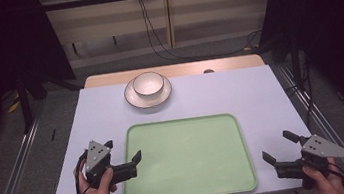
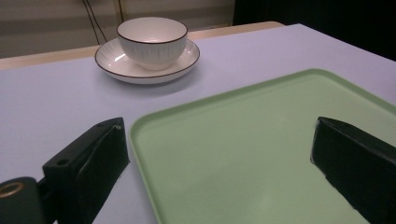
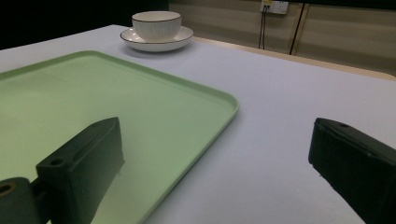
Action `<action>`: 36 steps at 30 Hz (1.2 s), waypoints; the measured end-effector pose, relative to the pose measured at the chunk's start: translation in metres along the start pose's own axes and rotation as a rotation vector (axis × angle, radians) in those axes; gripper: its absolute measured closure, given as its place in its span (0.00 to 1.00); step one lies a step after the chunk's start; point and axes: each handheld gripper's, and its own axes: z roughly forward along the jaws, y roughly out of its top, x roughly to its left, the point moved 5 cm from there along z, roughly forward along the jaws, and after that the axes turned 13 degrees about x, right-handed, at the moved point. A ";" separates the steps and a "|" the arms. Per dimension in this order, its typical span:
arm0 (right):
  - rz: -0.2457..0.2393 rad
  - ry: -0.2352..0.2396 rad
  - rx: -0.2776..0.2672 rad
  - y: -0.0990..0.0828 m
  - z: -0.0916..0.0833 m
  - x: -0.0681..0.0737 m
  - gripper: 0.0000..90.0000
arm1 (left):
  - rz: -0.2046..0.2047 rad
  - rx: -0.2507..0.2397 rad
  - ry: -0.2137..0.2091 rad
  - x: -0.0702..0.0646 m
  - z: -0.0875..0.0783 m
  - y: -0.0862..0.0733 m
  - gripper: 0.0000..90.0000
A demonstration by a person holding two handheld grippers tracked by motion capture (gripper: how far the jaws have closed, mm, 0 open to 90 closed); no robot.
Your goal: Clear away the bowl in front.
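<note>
A white bowl (image 1: 147,84) with a dark rim sits on a white plate (image 1: 135,99) at the back middle of the table; the bowl (image 2: 152,41) and plate (image 2: 108,60) also show ahead in the left gripper view, and the bowl (image 3: 156,24) on its plate (image 3: 182,35) far off in the right gripper view. A bare light green tray (image 1: 186,157) lies at the front middle. My left gripper (image 1: 123,151) is open at the tray's left edge (image 2: 140,144), jaws straddling the rim. My right gripper (image 1: 278,147) is open just right of the tray (image 3: 140,107), nothing between its jaws.
The table has a pale lavender cover (image 1: 240,93) with a wooden strip (image 1: 107,79) along the far side. Metal rails (image 1: 13,173) run on the floor at both sides. Cables (image 1: 157,38) hang down the back wall.
</note>
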 end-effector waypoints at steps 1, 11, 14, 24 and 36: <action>-0.001 0.002 0.001 0.000 0.000 0.000 0.03 | 0.010 0.013 -0.009 0.000 0.002 0.000 0.06; 0.000 0.006 0.002 -0.001 0.000 -0.001 0.03 | 0.046 0.071 -0.104 0.001 0.016 0.009 0.07; -0.004 0.010 0.001 0.000 0.000 0.000 0.03 | 0.038 0.079 -0.129 0.005 0.021 0.015 0.08; 0.001 0.005 0.004 -0.001 0.001 0.000 0.03 | 0.054 0.115 -0.077 0.022 0.041 0.029 0.07; -0.002 0.018 0.005 -0.001 0.001 0.000 0.03 | 0.071 0.095 -0.056 0.031 0.052 0.051 0.05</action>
